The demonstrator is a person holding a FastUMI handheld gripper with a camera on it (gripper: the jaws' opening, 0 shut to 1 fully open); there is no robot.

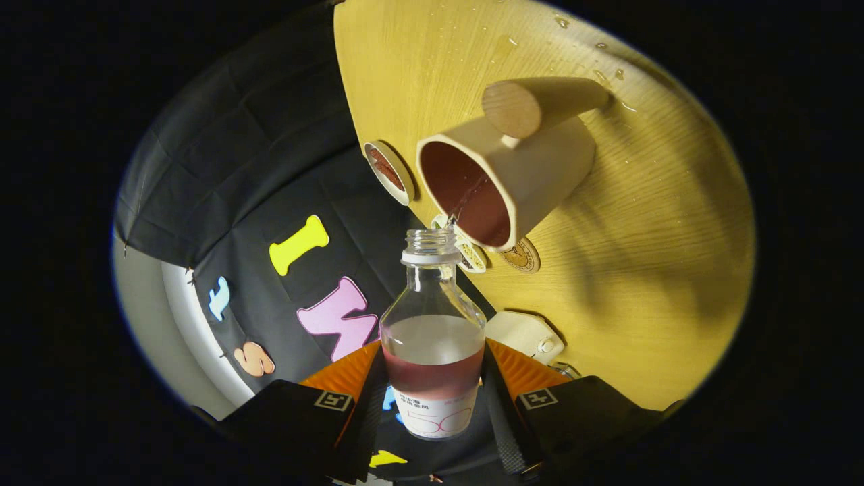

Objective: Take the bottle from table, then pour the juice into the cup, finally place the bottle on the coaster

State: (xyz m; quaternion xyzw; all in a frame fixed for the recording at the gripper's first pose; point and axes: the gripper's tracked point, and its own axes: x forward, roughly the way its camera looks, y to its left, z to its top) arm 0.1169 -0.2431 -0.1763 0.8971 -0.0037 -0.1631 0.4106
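Note:
My gripper point(432, 381) is shut on a clear glass bottle point(433, 317), gripping its lower body at the white label. The bottle has no cap and holds reddish juice in its lower half. It is tipped toward a beige cup point(540, 169) with a thick handle point(533, 104), standing on the wooden table point(661, 270). A thin stream runs from the bottle mouth point(430, 237) into the cup, which has reddish juice inside. A round brown coaster point(521, 256) lies by the cup's base, just beyond the bottle mouth.
A small cream-rimmed round thing with a reddish face point(388, 172) sits next to the cup near the table edge. A white patterned piece point(469, 255) lies by the coaster. A white block point(523, 334) sits close to my fingers. Drops of liquid point(601, 74) dot the table beyond the cup.

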